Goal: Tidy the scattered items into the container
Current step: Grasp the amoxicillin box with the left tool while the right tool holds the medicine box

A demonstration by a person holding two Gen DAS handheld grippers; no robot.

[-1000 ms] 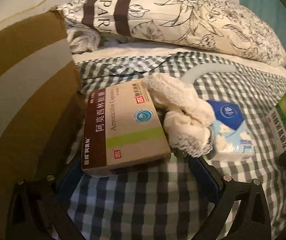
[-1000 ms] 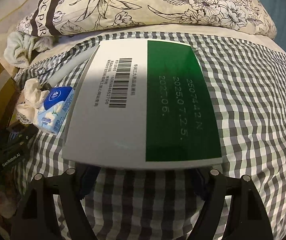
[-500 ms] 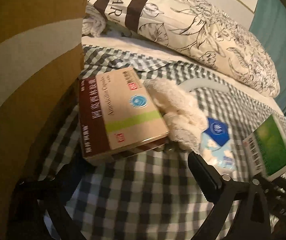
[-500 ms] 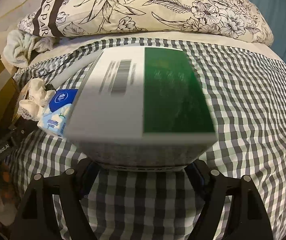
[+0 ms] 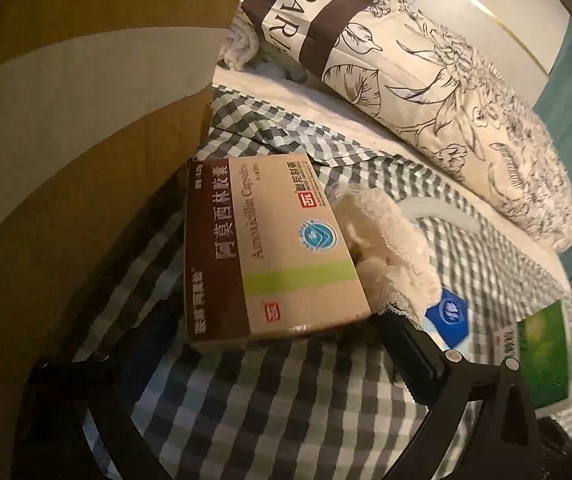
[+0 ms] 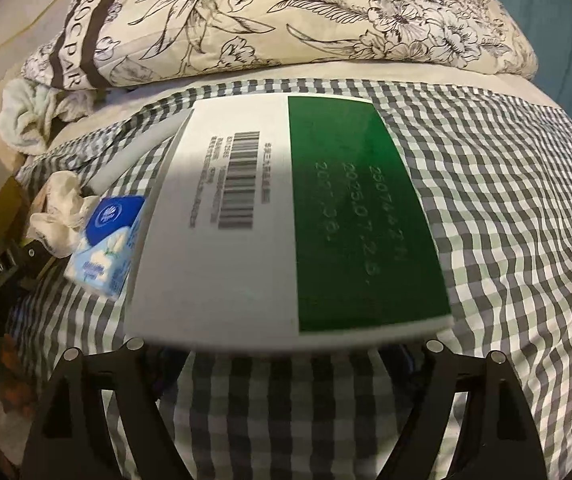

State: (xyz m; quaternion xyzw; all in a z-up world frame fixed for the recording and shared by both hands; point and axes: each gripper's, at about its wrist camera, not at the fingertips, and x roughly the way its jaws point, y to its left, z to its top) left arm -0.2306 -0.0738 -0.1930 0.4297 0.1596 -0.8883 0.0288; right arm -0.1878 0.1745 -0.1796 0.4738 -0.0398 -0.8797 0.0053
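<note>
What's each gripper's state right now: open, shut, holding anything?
Left gripper: closed on the brown medicine box.
Right gripper: jaws wide, apparently gripping the green-and-white box; pads hidden under it.

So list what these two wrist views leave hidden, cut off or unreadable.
- Left wrist view: the cardboard box is cut off by the frame; its inside is unseen.
- Left wrist view: the tissue pack is partly hidden by the cloth and a finger.
- Right wrist view: the green and white box covers the fingertips of the right gripper, whose jaws are opening; contact is unclear, small print blurred.
</note>
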